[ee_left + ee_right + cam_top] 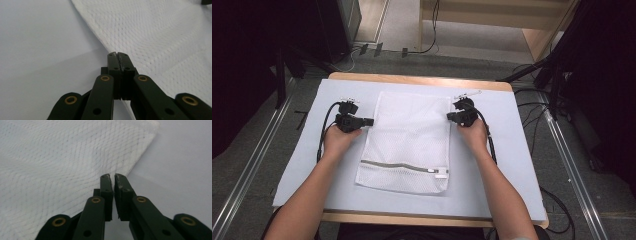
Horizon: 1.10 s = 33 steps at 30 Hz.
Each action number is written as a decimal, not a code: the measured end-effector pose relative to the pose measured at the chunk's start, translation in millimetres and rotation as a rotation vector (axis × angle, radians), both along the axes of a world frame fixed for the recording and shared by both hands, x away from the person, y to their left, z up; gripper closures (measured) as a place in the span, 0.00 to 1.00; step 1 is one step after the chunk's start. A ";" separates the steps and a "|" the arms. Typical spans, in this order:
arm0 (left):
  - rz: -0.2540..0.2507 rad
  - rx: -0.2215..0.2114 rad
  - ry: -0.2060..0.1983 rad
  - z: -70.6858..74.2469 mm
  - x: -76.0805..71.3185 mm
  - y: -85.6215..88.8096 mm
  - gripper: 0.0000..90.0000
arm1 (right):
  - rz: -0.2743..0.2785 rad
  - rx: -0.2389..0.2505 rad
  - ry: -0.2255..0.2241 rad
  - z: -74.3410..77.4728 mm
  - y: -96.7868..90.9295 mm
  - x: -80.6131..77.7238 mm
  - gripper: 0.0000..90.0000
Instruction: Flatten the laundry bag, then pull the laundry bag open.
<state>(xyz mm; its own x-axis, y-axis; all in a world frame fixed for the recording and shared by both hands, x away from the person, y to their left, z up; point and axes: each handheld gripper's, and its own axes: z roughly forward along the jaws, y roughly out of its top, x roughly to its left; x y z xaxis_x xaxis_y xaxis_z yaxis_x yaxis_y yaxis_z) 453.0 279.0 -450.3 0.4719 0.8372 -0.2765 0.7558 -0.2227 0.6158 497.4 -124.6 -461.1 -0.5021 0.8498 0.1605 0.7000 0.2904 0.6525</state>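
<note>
table: wood top (412,79), pale blue sheet (312,150) over it
floor: grey carpet (257,145), metal rails (242,185) both sides
back: wooden shelf unit (537,25), cables (427,47)
sides: dark, black stands (552,75)

A: The high view looks forward and down over the whole table (512,125).

B: And the claw views?

A: Each sits low, close behind its jaws, facing the mesh bag (409,140) from opposite edges; all share it.
</note>
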 end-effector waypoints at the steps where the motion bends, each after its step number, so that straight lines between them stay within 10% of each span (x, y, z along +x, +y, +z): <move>1: -0.002 0.005 0.004 -0.7 0.1 0.1 1.00 | -0.001 -0.002 -0.002 0.0 -0.4 -0.2 0.89; 11: 0.007 -0.022 0.031 -2.2 0.0 6.1 0.99 | 0.019 0.077 -0.012 10.4 -6.8 -23.6 0.83; 15: 0.000 -0.030 0.021 2.5 -2.5 9.3 0.83 | 0.044 0.077 -0.016 10.4 -7.4 -39.0 0.82; 33: -0.155 -0.047 -0.008 34.3 -32.3 -17.3 0.60 | 0.161 0.119 -0.030 16.0 -9.3 -112.5 0.76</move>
<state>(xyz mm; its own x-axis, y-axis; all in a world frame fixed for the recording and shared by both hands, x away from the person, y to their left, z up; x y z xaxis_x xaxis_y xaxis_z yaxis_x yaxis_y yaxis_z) 420.7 261.7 -416.0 0.5970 0.7403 -0.3090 0.7094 -0.3075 0.6341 384.8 -133.8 -445.1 -0.6361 0.7341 0.2376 0.6303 0.3168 0.7088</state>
